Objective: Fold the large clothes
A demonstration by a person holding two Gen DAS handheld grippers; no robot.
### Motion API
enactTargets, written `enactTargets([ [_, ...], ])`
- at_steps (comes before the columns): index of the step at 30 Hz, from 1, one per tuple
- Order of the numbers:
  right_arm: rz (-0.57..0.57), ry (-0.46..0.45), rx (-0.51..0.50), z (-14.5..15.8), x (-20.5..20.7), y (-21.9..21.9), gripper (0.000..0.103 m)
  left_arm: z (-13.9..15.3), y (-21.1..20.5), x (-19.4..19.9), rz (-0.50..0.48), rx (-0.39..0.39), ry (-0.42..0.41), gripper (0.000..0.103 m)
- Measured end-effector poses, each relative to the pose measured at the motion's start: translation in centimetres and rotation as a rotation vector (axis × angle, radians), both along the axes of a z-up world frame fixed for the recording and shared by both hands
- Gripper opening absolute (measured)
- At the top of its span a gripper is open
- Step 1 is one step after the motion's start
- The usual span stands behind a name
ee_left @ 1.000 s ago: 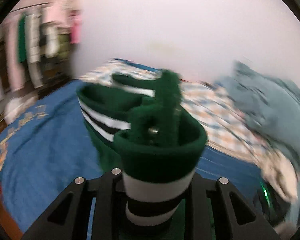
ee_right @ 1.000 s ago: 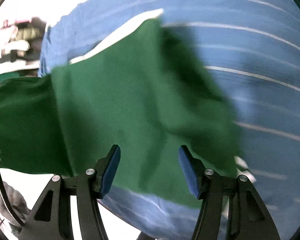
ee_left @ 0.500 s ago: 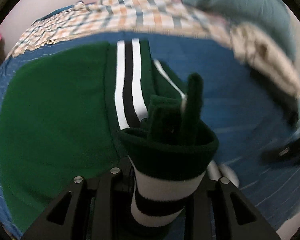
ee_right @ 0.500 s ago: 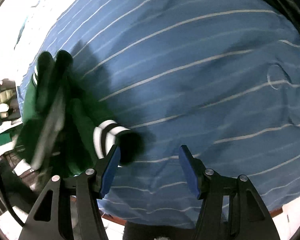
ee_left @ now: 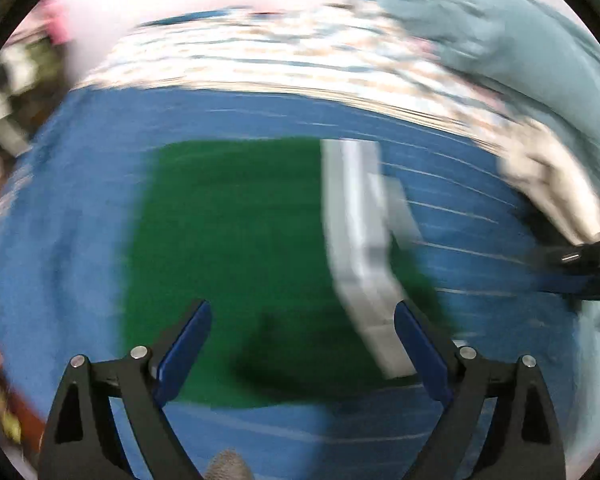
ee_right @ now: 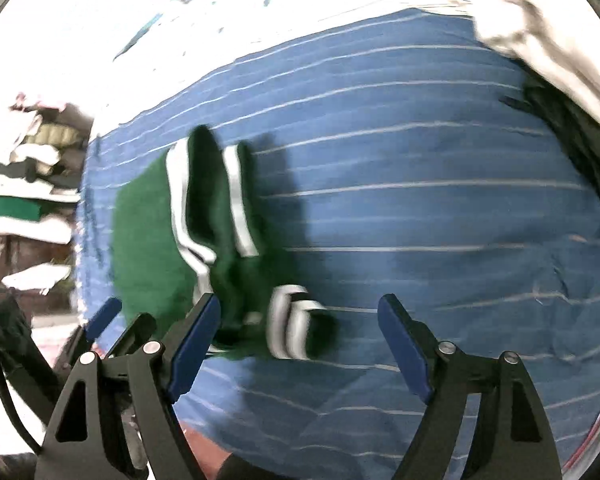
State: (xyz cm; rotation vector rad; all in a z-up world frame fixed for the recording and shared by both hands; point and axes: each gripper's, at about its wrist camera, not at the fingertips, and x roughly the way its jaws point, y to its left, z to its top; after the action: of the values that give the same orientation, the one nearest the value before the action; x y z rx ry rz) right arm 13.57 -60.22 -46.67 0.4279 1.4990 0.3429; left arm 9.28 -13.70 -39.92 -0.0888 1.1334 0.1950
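A dark green garment (ee_left: 228, 248) with white and black striped bands (ee_left: 352, 216) lies folded on the blue striped bed sheet (ee_left: 460, 184); the left wrist view is motion-blurred. My left gripper (ee_left: 304, 344) hovers over it, its jaws opening wide with nothing between the pads. In the right wrist view the garment (ee_right: 148, 240) lies at the left, with a striped cuff (ee_right: 292, 328) on the sheet near its lower corner. My right gripper (ee_right: 300, 340) hangs above that cuff, its jaws opening and its pads clear of the cloth. The left gripper's blue pad (ee_right: 104, 314) shows at the lower left.
A checked cloth (ee_left: 300, 60) and a grey-blue heap (ee_left: 500, 32) lie along the far side of the bed. A pale garment (ee_right: 548, 36) and dark cloth (ee_right: 580, 140) sit at the right. Stacked clothes (ee_right: 24, 184) stand beyond the bed's left edge.
The left gripper was shut on a striped cuff; it has let go and spread wide, and the garment now lies on the bed. The right gripper has lifted away and its jaws stand wider.
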Motion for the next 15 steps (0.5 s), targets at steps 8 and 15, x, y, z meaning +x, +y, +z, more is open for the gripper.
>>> enactTargets([
  [8,0.134,0.114,0.204,-2.8,3.3,9.3,0.042,-8.5,14.9,-7.9,0.434,0.345,0.244,0.093],
  [15,0.17,0.382,0.091,-10.5,0.8,12.8,0.042,-16.5,17.9,-9.3,0.5,0.224,0.312,0.094],
])
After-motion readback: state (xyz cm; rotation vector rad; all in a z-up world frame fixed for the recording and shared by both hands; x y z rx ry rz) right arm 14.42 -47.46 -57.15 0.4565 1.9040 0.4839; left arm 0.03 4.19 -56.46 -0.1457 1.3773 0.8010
